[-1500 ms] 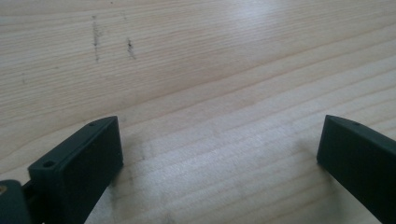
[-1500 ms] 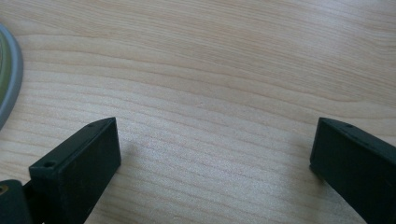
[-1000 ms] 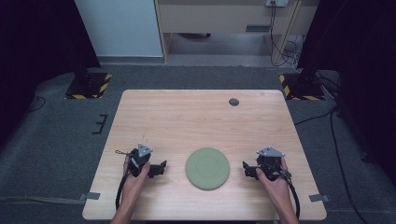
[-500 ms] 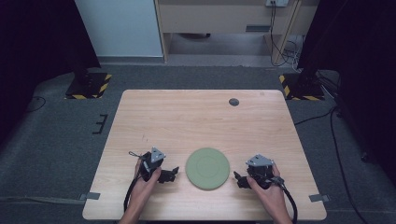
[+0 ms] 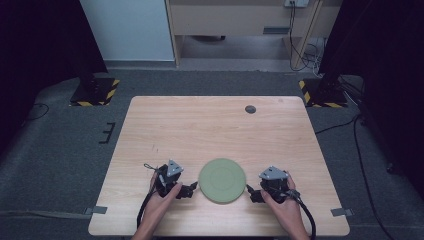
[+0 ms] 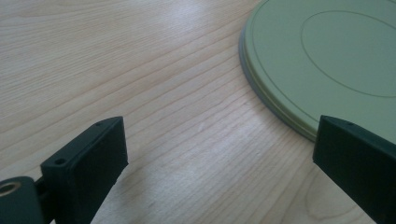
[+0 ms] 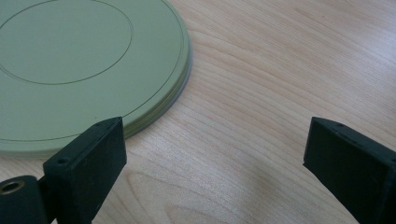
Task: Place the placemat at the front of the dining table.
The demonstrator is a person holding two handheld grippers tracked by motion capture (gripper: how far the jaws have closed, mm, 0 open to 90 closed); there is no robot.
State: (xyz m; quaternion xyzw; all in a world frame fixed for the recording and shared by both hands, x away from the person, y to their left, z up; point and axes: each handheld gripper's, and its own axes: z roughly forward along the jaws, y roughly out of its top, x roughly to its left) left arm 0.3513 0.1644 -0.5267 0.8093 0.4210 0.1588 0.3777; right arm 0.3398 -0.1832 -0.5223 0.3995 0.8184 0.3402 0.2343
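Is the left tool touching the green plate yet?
Cannot tell. In the left gripper view the open left tool has one jaw overlapping the green plate's rim, hiding any contact; the high view is too small.

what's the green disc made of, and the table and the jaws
Green disc: probably moulded plastic, matte sage with a soft sheen; fine concentric grooves and a grey lower layer at its rim, so perhaps two stacked pieces. Table: light wood or wood-look laminate, with grain lines and a faint gloss. The jaws of the left gripper and right gripper: matte black, likely hard plastic, with small holes.
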